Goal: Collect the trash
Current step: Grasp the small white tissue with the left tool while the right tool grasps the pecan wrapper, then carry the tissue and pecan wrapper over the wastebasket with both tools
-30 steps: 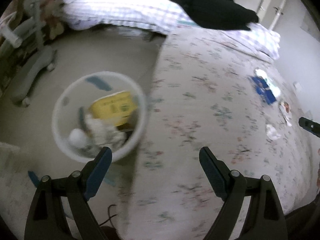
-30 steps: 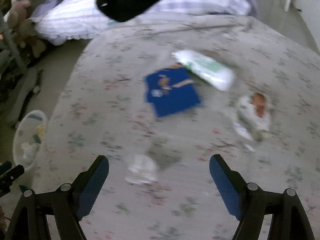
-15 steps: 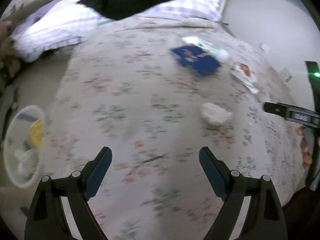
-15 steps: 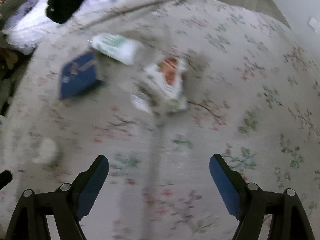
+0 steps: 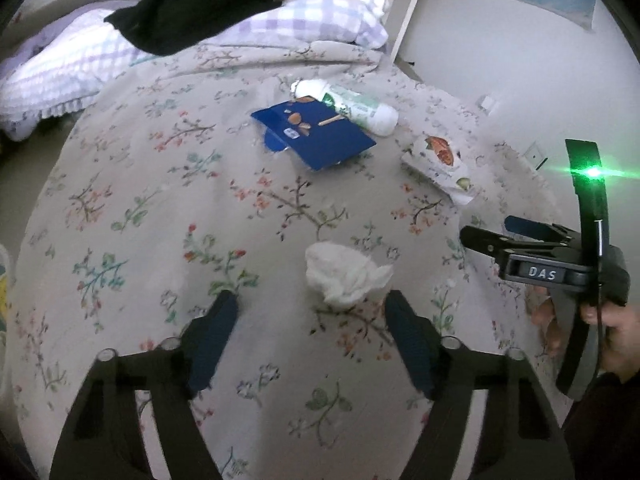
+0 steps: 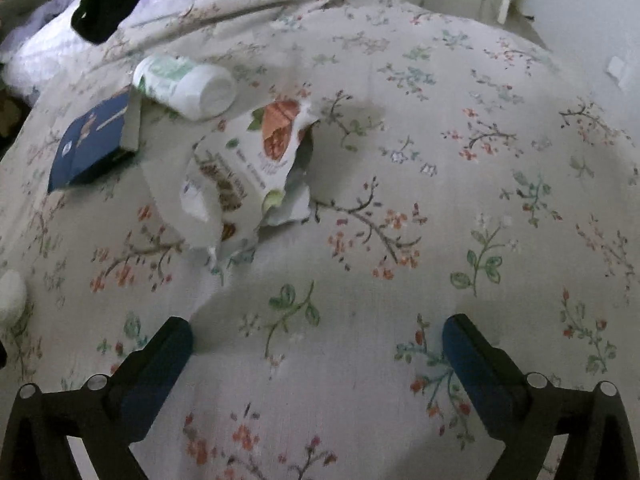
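A crumpled white tissue lies on the floral bedspread, just ahead of my left gripper. Its jaws are closing and do not touch the tissue. Farther up the bed lie a blue box, a white bottle with a green label and a torn snack wrapper. My right gripper hovers over bare bedspread with its jaws opening and nothing between them. The wrapper is ahead of it to the left, the bottle and box beyond.
A checkered pillow and a black garment lie at the head of the bed. A hand holds the right gripper at the right edge of the left wrist view. A wall and door frame stand behind.
The left view swung from the bin on the floor onto the bed, up to the tissue, and its jaws narrowed. The right gripper moved down toward the wrapper and its jaws widened.
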A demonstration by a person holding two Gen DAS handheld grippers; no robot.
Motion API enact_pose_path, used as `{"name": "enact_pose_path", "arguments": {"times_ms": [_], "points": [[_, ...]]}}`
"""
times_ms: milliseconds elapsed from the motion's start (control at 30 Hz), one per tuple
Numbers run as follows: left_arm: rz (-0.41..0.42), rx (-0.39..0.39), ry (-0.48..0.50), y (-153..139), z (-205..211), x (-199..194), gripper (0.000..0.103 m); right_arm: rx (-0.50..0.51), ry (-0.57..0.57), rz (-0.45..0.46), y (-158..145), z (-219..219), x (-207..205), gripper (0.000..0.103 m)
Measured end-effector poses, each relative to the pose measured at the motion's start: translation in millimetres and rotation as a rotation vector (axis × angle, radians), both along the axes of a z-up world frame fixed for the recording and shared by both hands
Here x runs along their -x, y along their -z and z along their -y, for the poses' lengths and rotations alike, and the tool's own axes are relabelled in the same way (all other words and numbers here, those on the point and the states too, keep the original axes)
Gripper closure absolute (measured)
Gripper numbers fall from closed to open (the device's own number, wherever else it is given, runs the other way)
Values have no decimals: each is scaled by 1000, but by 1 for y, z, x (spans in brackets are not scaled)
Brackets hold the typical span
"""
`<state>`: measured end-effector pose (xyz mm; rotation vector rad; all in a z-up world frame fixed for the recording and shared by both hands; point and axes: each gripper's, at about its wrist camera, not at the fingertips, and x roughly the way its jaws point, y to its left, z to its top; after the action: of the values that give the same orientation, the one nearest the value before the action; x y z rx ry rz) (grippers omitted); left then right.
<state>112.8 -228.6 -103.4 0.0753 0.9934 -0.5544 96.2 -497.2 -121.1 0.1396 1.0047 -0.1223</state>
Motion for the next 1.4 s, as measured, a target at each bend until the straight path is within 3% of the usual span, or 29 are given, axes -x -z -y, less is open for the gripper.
{"name": "enact_pose_path", "arguments": {"times_ms": [67,267,367,700,900,1067,1167,1400], "points": [[-1,17,6,-1,2,-3,45,13,6,25,1,1,-2,1],[-37,66,17,1,3,-12,74,15,55,43,1,2,-11,1],[-49,84,11,0,1,-15,78,24,65,36,0,0,-17,0],[-45,93,-25,-6,-12,-26,80,-25,-57,29,-7,-17,-46,3],[-39,107,-45,-12,-25,-30,80,-13,-105,20,-12,-35,-60,24],[-27,115,-59,-19,-38,-32,80,-25,-100,18,-16,-39,-63,54],[-21,121,-72,-23,-46,-32,80,-2,-100,37,-25,-43,-62,61],[-1,136,-109,-35,-72,-32,80,3,-123,95,-54,-57,-54,62]]}}
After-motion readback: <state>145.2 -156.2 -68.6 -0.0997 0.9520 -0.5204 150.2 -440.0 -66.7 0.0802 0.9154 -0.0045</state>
